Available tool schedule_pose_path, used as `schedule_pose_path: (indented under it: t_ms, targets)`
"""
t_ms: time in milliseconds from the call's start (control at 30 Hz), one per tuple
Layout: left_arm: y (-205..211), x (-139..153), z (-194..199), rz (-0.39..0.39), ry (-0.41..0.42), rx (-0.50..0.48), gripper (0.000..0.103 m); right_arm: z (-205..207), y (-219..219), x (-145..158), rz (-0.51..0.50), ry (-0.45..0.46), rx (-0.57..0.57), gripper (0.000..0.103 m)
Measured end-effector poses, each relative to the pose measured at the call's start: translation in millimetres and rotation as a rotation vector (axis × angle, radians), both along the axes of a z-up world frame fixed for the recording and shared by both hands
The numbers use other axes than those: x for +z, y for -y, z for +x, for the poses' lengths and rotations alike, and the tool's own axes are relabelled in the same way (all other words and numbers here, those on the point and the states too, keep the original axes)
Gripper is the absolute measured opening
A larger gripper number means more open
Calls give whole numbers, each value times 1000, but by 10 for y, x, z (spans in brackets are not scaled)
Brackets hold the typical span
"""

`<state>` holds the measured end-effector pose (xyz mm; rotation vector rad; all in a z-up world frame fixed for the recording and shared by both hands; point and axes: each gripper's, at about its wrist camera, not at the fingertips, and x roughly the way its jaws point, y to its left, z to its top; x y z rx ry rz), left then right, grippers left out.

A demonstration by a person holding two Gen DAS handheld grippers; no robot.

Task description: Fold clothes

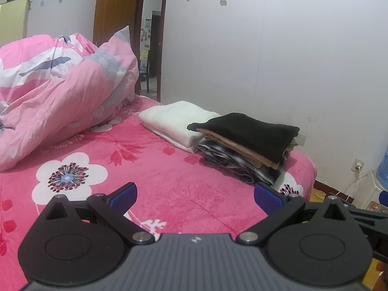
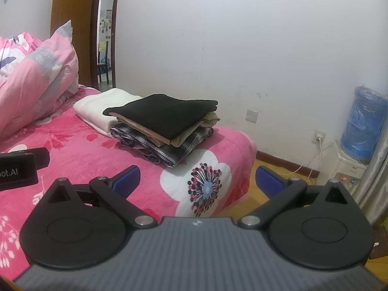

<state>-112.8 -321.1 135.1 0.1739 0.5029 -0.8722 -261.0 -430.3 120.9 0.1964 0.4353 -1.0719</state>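
Hovering: both grippers hang over the bed, and I hold nothing in either.
Left gripper (image 1: 196, 195): jaws spread wide apart, blue pads (image 1: 125, 194) empty, only pink bedspread (image 1: 169, 177) between them.
Right gripper (image 2: 198, 180): jaws likewise wide apart and empty; they frame the bed's near corner and a strip of wooden floor (image 2: 257, 169).
Left gripper seen from the right wrist: its black body (image 2: 19, 167) shows at the left edge, over the bedspread; I read part of a white label on it.
Clothes stack (image 1: 245, 143): folded and piled on the bed near the wall, ahead of my left gripper and a little right of it, well apart from both grippers.
Stack order: black garment (image 2: 167, 114) on top, tan garment (image 2: 145, 131) under it, dark plaid garment (image 2: 160, 150) at the bottom, touching the bedspread.
White folded item (image 1: 177, 121): lies just beside the stack on its far left side, touching it; the black garment's corner overlaps its edge.
Duvet (image 1: 58, 92): pink, bunched in a heap at the left side of the bed, apart from the clothes.
Bedspread: bright pink with big white flowers (image 2: 206, 184).
Background: white wall (image 2: 266, 48), open doorway (image 1: 151, 48) behind the duvet.
Right side: water dispenser (image 2: 344, 169) with a blue bottle (image 2: 363, 123) stands on the floor by the wall; a white cable runs to a socket (image 2: 320, 137).
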Motion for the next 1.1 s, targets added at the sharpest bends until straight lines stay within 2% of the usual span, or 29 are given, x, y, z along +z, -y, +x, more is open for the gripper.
schedule_pose_path:
  t_ms: [1100]
  targets:
    - [-78,22,121,-9,1,21,103,67,15,-5,13,7,-4,102]
